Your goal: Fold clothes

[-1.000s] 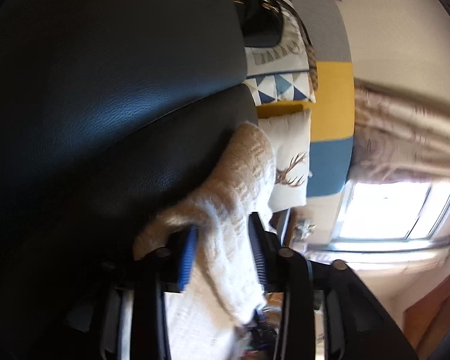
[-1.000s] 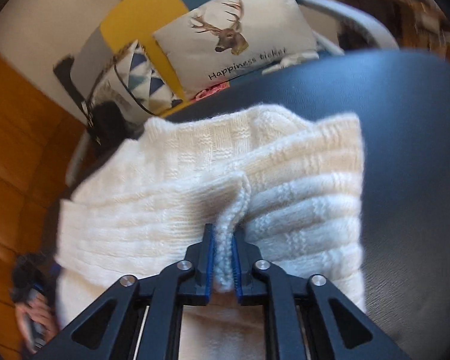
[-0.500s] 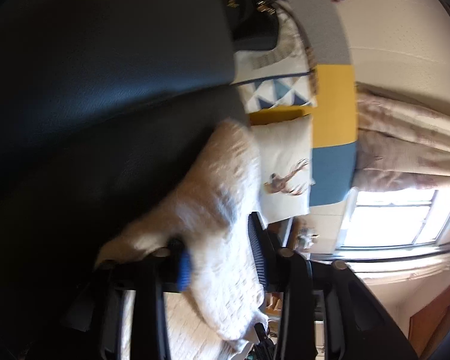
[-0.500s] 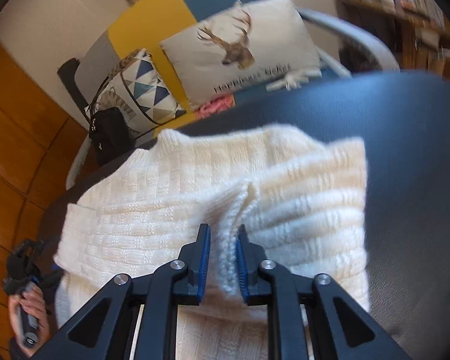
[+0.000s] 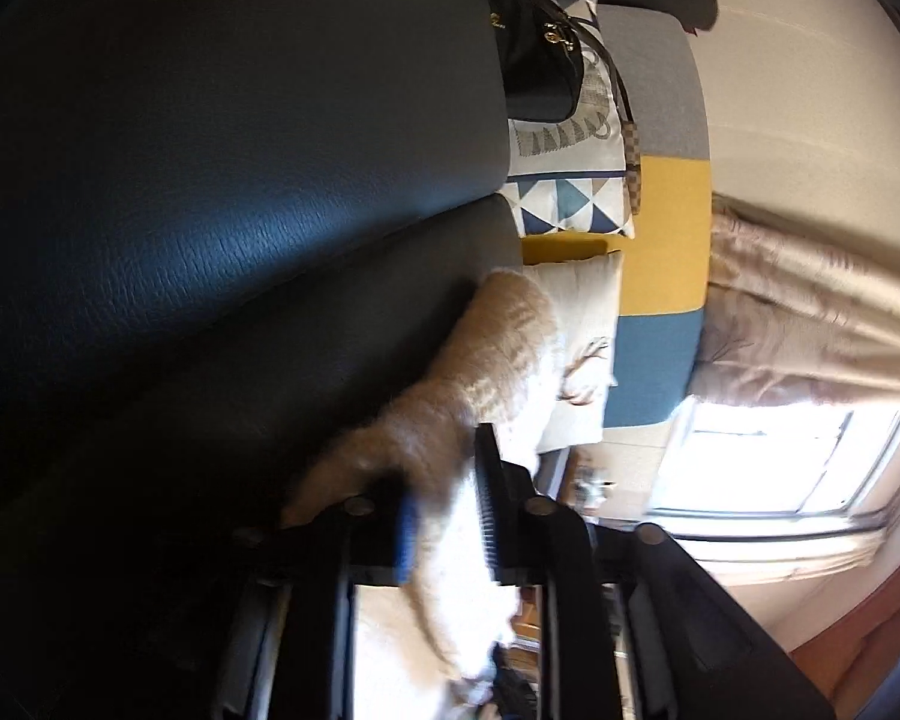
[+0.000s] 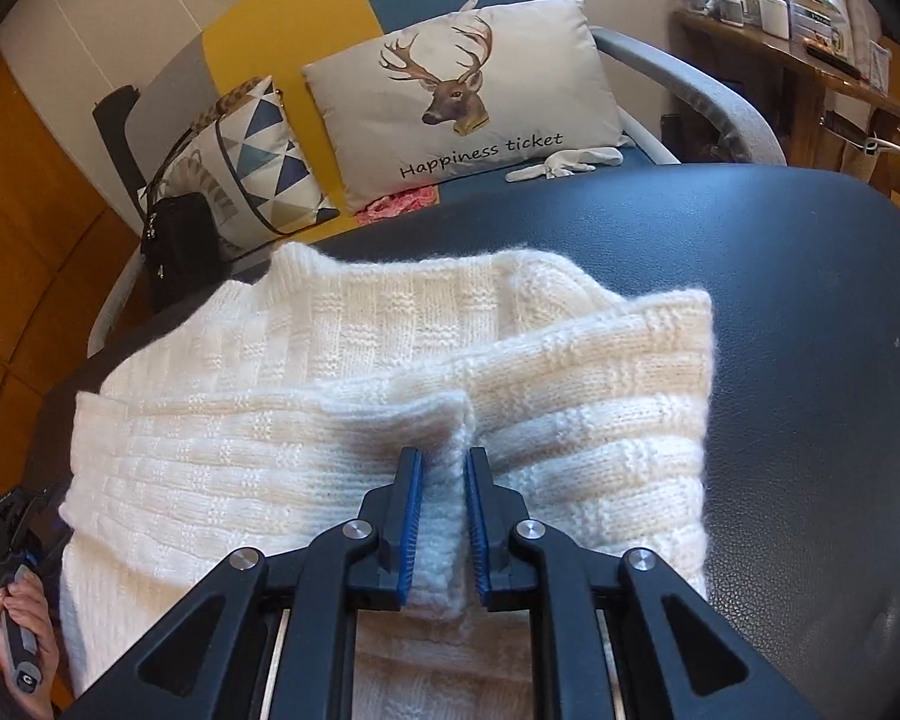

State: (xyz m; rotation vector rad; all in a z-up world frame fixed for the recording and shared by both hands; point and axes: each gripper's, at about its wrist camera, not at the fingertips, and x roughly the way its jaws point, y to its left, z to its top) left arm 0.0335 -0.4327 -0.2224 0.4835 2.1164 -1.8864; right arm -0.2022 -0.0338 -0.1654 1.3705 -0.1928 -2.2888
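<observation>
The black leather bench [image 6: 798,276] fills most of both my views, with a patchwork sofa [image 6: 282,36] of grey, yellow and blue panels behind it. On the bench lies the cream knitted sweater [image 6: 342,372], partly folded, 1 layer doubled over another, its near edge hanging toward me. On the sofa rest a deer cushion [image 6: 462,102] printed "Happiness ticket", a triangle-patterned cushion [image 6: 258,150] and a black handbag [image 6: 177,246]. My right hand-held gripper [image 6: 441,516] is clenched on a raised ridge of the sweater, the knit pinched between its blue pads. My left hand-held gripper [image 5: 447,516] has the sweater's edge between its jaws, which are opening; the blurred view suggests the pads are off the knit. My left hand [image 6: 21,618] grips its handle at the sweater's left side.
</observation>
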